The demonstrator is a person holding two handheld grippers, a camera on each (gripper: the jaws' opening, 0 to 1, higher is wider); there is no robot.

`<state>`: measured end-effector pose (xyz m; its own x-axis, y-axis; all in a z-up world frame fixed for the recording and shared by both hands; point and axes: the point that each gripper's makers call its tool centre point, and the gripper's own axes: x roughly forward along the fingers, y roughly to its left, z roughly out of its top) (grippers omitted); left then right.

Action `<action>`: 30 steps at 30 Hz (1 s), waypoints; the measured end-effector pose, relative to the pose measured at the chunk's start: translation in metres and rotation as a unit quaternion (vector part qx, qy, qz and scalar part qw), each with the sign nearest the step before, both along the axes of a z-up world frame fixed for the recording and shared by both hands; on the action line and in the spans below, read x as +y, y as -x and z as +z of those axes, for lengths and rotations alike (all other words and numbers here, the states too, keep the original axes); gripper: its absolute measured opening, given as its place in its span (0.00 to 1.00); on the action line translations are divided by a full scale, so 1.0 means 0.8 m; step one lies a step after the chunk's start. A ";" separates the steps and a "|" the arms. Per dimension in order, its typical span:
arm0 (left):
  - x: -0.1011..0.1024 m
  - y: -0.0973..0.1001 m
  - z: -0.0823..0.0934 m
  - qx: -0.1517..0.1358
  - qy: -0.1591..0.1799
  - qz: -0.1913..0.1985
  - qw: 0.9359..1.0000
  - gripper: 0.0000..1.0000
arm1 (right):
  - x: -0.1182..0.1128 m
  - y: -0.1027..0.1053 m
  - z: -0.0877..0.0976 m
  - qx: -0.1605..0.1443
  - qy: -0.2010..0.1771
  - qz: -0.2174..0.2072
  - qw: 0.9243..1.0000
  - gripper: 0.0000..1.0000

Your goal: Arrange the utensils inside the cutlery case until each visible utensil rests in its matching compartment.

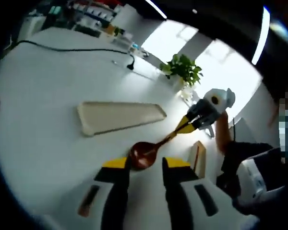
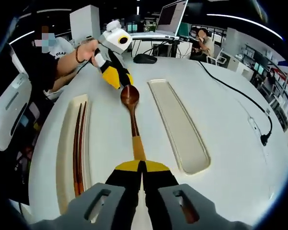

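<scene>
Between trays (image 2: 180, 124), spoon (image 2: 132, 115) in right tool (image 2: 142, 168)

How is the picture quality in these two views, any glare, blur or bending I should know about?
Left gripper view: the window behind the plant is blown out white, the whole frame is soft, and the table bulges from the fisheye. Right gripper view: sharper and evenly lit, with the spoon crisp, though the empty tray curves and ceiling lights streak near the top.

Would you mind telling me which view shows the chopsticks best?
The right gripper view: the chopsticks lie lengthwise in the tray left of the spoon, seen nearly full length. The left gripper view catches just a thin dark sliver of them in that tray's end, at the right.
</scene>
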<state>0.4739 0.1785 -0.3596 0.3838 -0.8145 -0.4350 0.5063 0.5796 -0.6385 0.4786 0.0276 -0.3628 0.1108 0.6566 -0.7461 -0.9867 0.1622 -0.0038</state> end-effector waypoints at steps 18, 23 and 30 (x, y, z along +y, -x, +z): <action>-0.017 0.021 0.019 0.051 0.077 0.008 0.996 0.12 | 0.003 -0.003 -0.003 -0.028 -0.004 -0.002 1.000 0.00; -0.010 0.024 0.014 0.061 0.044 0.025 0.997 0.05 | 0.006 -0.001 -0.002 -0.025 -0.012 -0.001 1.000 0.00; -0.009 0.036 0.023 0.065 0.044 0.034 0.996 0.05 | 0.013 0.004 -0.001 -0.032 -0.020 0.011 0.999 0.15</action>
